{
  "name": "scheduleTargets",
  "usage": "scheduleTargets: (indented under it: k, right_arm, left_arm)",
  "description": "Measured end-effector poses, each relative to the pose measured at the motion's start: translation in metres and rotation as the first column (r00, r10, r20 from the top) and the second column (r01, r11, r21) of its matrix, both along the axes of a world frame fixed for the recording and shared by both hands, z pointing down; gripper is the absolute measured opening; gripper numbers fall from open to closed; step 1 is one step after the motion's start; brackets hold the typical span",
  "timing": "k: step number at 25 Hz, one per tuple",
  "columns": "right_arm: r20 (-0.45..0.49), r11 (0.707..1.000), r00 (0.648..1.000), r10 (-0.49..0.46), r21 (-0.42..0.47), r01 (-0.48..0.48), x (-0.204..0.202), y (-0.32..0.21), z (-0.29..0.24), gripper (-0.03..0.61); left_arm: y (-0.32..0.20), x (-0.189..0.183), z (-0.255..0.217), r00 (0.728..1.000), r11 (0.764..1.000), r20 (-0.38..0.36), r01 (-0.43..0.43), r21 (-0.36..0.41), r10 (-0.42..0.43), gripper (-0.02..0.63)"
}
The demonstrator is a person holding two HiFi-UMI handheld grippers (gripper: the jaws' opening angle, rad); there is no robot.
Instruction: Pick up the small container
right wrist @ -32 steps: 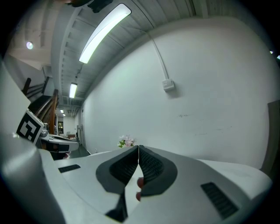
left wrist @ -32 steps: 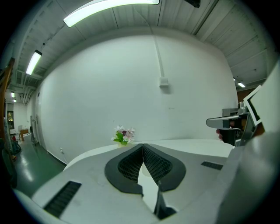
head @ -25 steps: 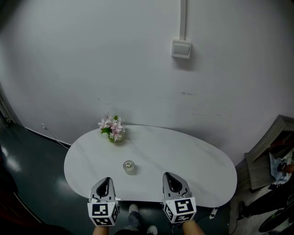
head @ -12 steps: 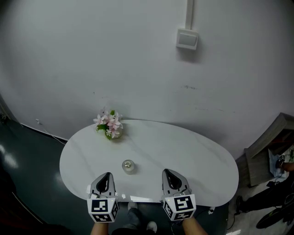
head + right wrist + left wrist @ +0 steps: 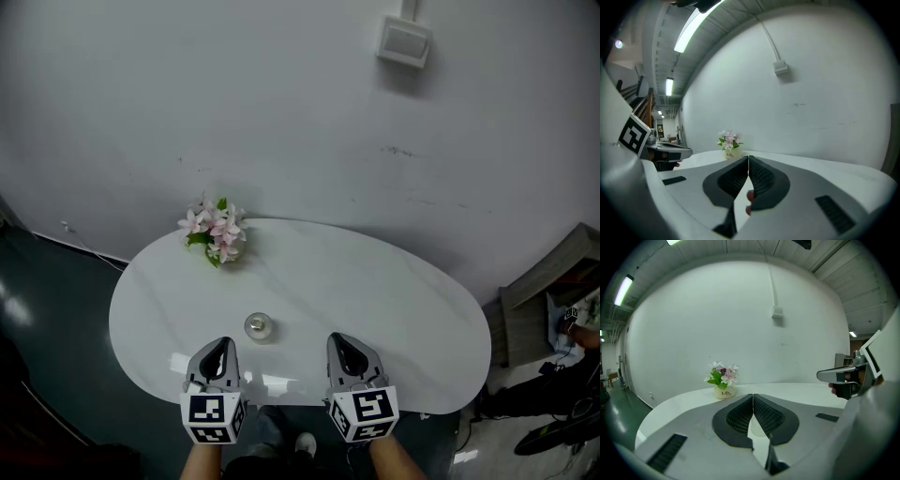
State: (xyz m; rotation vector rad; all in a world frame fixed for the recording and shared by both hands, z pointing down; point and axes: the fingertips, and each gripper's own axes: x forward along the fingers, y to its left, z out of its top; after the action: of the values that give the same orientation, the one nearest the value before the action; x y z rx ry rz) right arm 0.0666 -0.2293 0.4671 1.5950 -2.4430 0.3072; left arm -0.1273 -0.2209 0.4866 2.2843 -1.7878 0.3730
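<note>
left gripper (image 5: 218, 345): jaws clenched on nothing; poised at the near table (image 5: 394, 309) edge, likely staged to reach
right gripper (image 5: 338, 339): jaws pressed together, empty, parked alongside
small container (image 5: 259, 326): upright on table, just ahead of left gripper, untouched
flower pot (image 5: 216, 239): far edge, clear of the reach

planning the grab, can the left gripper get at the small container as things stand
Probably yes: the small container stands on the table just ahead of the left gripper, nothing between. Its jaws are shut, so they must open first.
</note>
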Motion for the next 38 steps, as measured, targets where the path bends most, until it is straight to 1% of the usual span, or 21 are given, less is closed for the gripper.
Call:
scheduleTargets:
  k: [10, 17, 23, 27, 28, 29, 30, 35, 38]
  right_arm:
    - [-0.023, 0.997, 1.0, 0.006, -0.083, -0.007, -0.006, -0.009, 0.04, 0.066]
    - [-0.018, 0.99, 1.0, 0.026, -0.14, -0.028, -0.005, -0.012, 0.066, 0.066]
    - [-0.014, 0.988, 0.999, 0.03, -0.15, -0.032, -0.007, -0.017, 0.072, 0.067]
    - [-0.019, 0.988, 0.999, 0.028, -0.149, -0.03, -0.007, -0.02, 0.073, 0.067]
    - [-0.02, 0.988, 0.999, 0.029, -0.149, -0.032, -0.006, -0.021, 0.073, 0.066]
    - [-0.021, 0.988, 0.999, 0.031, -0.149, -0.033, -0.005, -0.021, 0.074, 0.067]
    - [-0.021, 0.988, 0.999, 0.032, -0.149, -0.035, -0.005, -0.022, 0.074, 0.066]
    - [-0.023, 0.987, 0.999, 0.031, -0.157, -0.034, -0.006, -0.024, 0.077, 0.066]
    - [-0.026, 0.986, 0.999, 0.032, -0.164, -0.036, -0.004, -0.025, 0.08, 0.066]
  left_arm:
    - [-0.014, 0.003, 0.041, 0.999, 0.997, -0.021, -0.033, -0.065, 0.032, 0.011]
    - [-0.018, 0.009, 0.067, 0.998, 0.992, -0.04, -0.059, -0.114, 0.055, 0.012]
    - [-0.023, 0.011, 0.07, 0.997, 0.992, -0.043, -0.068, -0.108, 0.064, 0.012]
    - [-0.026, 0.014, 0.069, 0.996, 0.991, -0.039, -0.087, -0.098, 0.084, 0.014]
    - [-0.027, 0.016, 0.069, 0.995, 0.991, -0.039, -0.093, -0.096, 0.09, 0.022]
    - [-0.029, 0.018, 0.07, 0.994, 0.99, -0.039, -0.101, -0.098, 0.098, 0.082]
    - [-0.03, 0.02, 0.071, 0.994, 0.989, -0.037, -0.111, -0.102, 0.108, 0.127]
    - [-0.037, 0.03, 0.074, 0.989, 0.984, -0.02, -0.146, -0.105, 0.145, 0.183]
    - [-0.041, 0.035, 0.077, 0.987, 0.981, -0.022, -0.16, -0.113, 0.158, 0.196]
